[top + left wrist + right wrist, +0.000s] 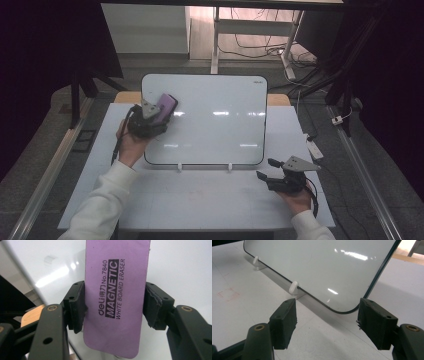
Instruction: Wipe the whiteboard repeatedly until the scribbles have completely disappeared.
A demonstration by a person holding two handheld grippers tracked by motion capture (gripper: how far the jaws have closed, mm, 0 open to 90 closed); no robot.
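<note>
White table (210, 200) under dim light, right gripper (268, 170) held released and empty near the glossy white rectangular whiteboard's (220, 125) front right corner, purple magnetic whiteboard eraser (164, 106) clenched by the left gripper (159, 114) over its far left corner.

On the purple eraser (116, 297): "deli No.7840 MAGNETIC WHITE BOARD ERASER"

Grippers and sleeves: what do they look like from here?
Both the left gripper and right gripper are black, each topped by a grey three-cornered plate and trailing a black cable. Their jaws carry blocky black pads and brass-ringed pivots. The person's sleeves are white.
</note>
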